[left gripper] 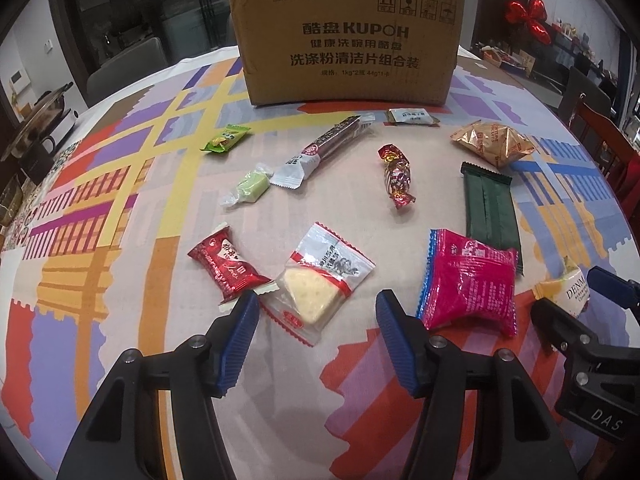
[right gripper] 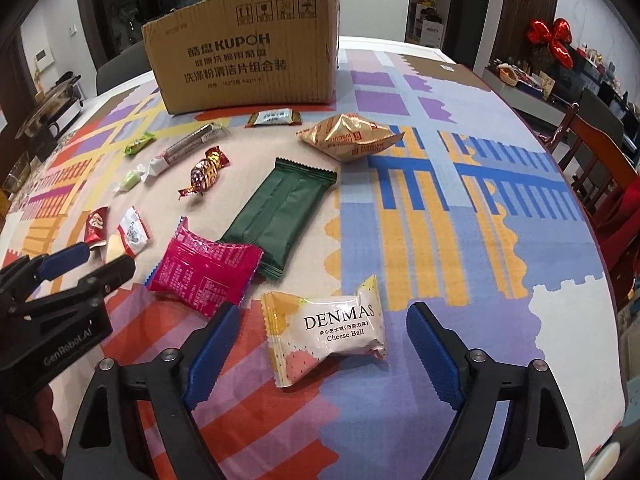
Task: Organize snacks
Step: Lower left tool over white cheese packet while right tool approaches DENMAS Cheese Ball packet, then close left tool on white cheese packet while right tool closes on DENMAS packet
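Two grippers hover over snacks scattered on the desk (right gripper: 460,240) before a cardboard box (left gripper: 348,40). Left gripper (left gripper: 316,312), fingers apart, straddles a cheese wafer packet (left gripper: 320,284); right gripper (right gripper: 320,332), wide, flanks the Cheese Ball packet (right gripper: 324,336), neither touching.

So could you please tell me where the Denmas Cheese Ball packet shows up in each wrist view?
Left wrist view: Denmas Cheese Ball packet at the right edge, partly hidden behind the right gripper.
Right wrist view: packet at lower centre, between the open fingers.
Shared landmark: pink packet.
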Motion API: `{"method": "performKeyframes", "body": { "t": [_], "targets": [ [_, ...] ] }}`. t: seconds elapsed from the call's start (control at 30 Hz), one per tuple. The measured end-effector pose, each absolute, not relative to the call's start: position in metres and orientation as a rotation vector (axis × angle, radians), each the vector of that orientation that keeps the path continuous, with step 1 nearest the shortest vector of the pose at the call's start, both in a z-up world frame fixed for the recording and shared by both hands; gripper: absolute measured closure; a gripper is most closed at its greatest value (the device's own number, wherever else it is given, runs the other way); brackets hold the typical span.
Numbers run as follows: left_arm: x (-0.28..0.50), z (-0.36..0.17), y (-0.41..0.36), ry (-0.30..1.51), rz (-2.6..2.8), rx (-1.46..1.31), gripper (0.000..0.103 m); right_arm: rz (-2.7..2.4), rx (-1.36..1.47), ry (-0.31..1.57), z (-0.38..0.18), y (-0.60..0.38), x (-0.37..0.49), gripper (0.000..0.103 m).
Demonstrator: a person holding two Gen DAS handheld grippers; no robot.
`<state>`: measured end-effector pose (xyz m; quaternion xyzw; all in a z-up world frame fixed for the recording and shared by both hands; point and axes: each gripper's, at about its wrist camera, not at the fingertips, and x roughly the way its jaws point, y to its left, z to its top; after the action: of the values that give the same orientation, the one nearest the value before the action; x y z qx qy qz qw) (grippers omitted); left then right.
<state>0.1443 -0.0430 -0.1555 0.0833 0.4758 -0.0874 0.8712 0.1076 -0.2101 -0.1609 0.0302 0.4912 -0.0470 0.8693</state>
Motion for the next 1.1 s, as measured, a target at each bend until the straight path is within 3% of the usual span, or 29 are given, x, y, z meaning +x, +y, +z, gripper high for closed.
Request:
{"method": "performKeyframes", "body": {
  "t": [0.27,0.43,0.7,0.83,1.1],
  "targets": [
    [0.152,-0.160,-0.044,0.996,-0.189,0.170,0.044,-0.101,0.067,1.052,-0.169,-0.212,0.111,0.017],
    [0.160,-0.160,-0.044,0.997,-0.189,0.163,0.044,-0.099,0.084,1.086,-0.175,-0.214,0.113,0.027],
    [0.163,-0.165,-0.044,1.005,-0.194,0.161,0.045,-0.103,0.072,1.087,-0.175,-0.213,0.114,0.028],
    [0.163,-0.165,-0.044,1.012,-0.209,0.137,0.058,-0.108,0.066,1.084,-0.175,-0.213,0.114,0.032],
    [0.159,-0.163,-0.045,1.010,-0.218,0.135,0.067,-0.107,0.074,1.068,-0.172,-0.216,0.114,0.051]
  ]
}}
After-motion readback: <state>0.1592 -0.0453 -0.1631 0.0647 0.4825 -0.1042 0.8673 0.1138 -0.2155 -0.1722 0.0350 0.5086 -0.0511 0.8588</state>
